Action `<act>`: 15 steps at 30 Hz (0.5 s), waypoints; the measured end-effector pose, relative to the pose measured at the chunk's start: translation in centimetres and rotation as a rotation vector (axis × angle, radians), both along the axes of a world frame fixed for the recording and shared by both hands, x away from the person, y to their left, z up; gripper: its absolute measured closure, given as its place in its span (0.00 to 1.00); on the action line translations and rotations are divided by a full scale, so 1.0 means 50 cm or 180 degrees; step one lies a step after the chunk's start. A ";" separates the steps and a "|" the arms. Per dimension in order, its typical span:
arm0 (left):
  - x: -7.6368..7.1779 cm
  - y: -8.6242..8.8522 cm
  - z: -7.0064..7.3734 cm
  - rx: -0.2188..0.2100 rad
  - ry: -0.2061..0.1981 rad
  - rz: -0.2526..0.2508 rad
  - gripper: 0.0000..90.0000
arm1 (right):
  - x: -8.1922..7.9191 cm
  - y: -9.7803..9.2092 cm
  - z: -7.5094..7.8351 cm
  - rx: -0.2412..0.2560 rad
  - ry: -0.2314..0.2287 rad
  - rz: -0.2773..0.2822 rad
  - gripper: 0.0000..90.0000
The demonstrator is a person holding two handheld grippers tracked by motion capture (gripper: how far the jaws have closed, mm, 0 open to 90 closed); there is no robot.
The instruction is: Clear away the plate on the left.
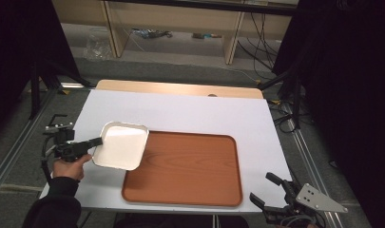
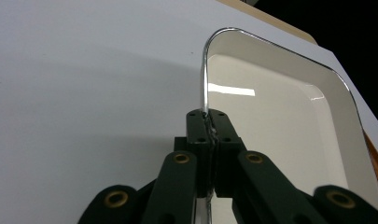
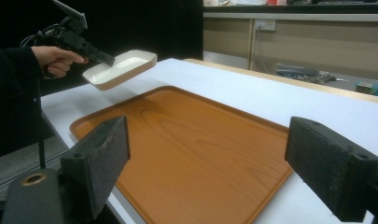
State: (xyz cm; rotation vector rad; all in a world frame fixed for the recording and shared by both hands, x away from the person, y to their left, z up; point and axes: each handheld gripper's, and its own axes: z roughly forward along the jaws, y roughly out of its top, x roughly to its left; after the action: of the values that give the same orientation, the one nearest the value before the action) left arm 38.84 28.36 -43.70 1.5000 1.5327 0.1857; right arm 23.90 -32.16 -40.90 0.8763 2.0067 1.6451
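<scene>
Carrying a white rectangular dish [image 1: 120, 145] by its rim, the left gripper [image 1: 96, 141] has its jaws clamped tight on the dish's near edge; the left gripper view shows the thin rim pinched between them. The right gripper view shows the dish [image 3: 120, 69] held clear of the surface [image 1: 190, 111], tilted a little, above the far-left corner of the wooden tray [image 1: 190, 166]. From above, the dish overlaps that tray corner and the white surface beside it.

The step in hand looks like the transfer of the dish toward the tray. The next move probably calls for swinging it further over the tray, levelling it, lowering until its base sits flat, and only then easing the jaws apart.

The right gripper [image 1: 266, 190] waits with its jaws spread wide, grasping nothing, near the tray's near-right corner.

No brand, label or writing can be read on the dish, tray or surface.
</scene>
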 end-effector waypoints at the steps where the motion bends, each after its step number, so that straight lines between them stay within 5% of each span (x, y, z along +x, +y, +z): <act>1: 0.001 -0.008 0.001 0.0008 -0.0002 -0.0029 0.98 | 0.000 0.000 0.000 -0.0005 0.0004 -0.0009 0.17; 15: 0.005 -0.097 -0.010 0.0087 0.0042 -0.0394 0.98 | 0.000 0.000 0.000 0.0026 -0.0003 -0.0002 0.17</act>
State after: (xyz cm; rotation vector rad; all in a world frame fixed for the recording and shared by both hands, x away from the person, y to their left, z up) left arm 39.07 23.53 -44.17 1.6151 1.4476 0.1249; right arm 23.91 -32.15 -40.89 0.8787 2.0002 1.6541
